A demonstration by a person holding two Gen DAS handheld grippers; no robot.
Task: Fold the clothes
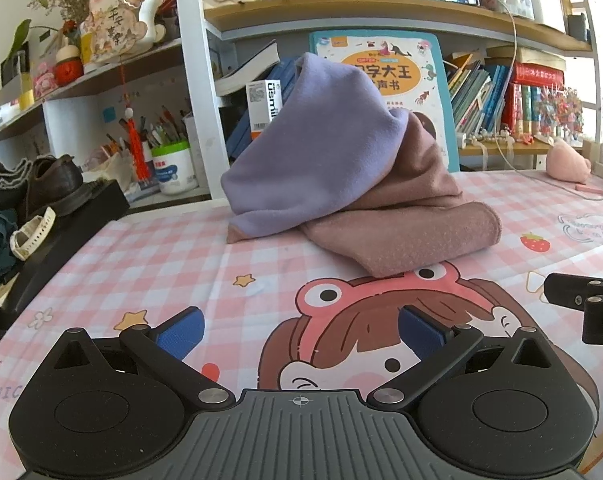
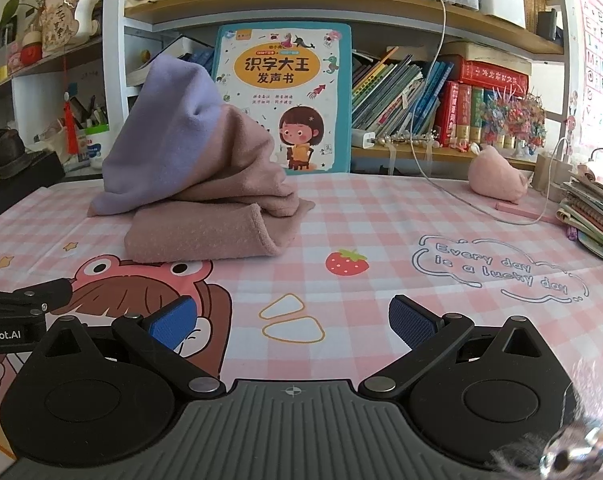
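A purple and dusty-pink garment (image 1: 353,172) lies heaped on the pink checked tablecloth (image 1: 149,264), its purple part peaking upward and a pink sleeve or fold lying flat in front. It also shows in the right wrist view (image 2: 197,184), left of centre. My left gripper (image 1: 301,332) is open and empty, a short way in front of the heap. My right gripper (image 2: 293,320) is open and empty, in front and to the right of the heap. The right gripper's side shows at the left wrist view's right edge (image 1: 581,300).
A big children's book (image 2: 285,96) stands behind the garment against bookshelves. A pink plush (image 2: 497,176) and a charging cable (image 2: 481,204) lie at the back right, a stack of notebooks (image 2: 593,216) at the right edge. A black box with shoes (image 1: 49,200) sits left.
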